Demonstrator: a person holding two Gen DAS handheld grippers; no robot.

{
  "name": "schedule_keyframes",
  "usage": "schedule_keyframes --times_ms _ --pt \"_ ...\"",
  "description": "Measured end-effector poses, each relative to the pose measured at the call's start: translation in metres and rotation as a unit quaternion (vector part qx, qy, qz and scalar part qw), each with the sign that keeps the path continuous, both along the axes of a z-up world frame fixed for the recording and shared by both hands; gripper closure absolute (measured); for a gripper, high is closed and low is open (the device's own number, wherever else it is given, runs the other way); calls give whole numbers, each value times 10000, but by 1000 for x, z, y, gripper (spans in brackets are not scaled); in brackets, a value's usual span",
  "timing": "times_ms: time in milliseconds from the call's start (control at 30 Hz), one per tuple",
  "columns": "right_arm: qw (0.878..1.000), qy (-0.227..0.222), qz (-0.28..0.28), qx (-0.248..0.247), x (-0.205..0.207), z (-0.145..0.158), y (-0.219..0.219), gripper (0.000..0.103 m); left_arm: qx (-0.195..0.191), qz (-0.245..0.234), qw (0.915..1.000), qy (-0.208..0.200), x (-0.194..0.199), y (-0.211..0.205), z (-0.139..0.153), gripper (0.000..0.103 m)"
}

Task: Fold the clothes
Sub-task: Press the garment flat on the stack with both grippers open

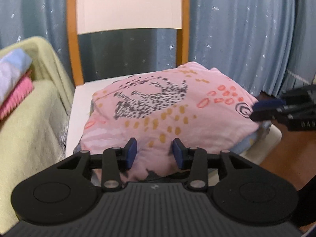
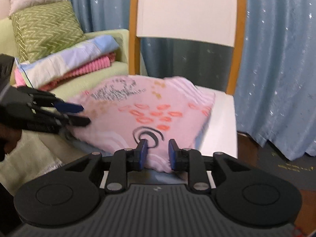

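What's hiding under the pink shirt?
The pink shirt lies on a white chair seat. A bit of light blue cloth peeks out beneath its edge. How much more is under there cannot be seen, because the shirt covers it.

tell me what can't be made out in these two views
- Near edge of the pink printed garment: both wrist views, hidden behind each gripper body.
- Blue fabric under it: mostly covered by the garment.
- Whether the left gripper or right gripper pinches cloth: pads apart, contact unclear.
- Garment print: blurred in the right wrist view.
- Chair top: cut by the frame edge.
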State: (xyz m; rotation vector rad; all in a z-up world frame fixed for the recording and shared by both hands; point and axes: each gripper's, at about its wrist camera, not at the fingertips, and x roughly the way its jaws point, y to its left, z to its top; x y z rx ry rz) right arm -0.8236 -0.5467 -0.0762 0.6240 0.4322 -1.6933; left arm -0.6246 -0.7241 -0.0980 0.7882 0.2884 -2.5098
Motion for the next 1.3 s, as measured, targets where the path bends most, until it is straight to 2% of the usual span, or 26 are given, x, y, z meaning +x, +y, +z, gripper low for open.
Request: schedule_keyframes --times_ms 133,333,567,800,1033,1233,1300 --pt "9998 -180 -121 39 -5 -1 2 75 18 65 10000 -54 -2 -2 2 65" --pt "9981 613 6 -35 15 10 8 75 -140 204 9996 -167 6 5 14 66" --pt "9995 271 -109 142 9 6 2 75 -92 265 9989 -366 2 8 14 67" --pt "9995 46 -259 182 3 4 1 75 -51 248 9990 -374 2 7 11 67" --pt "9981 428 -419 -130 12 12 1 76 -221 208 9990 -327 6 14 16 69" --pt "9987 194 -460 117 6 7 -10 76 -315 138 9986 -402 2 18 13 69" --pt "9986 213 -475 61 7 10 -7 74 -478 166 9979 -412 5 24 16 63"
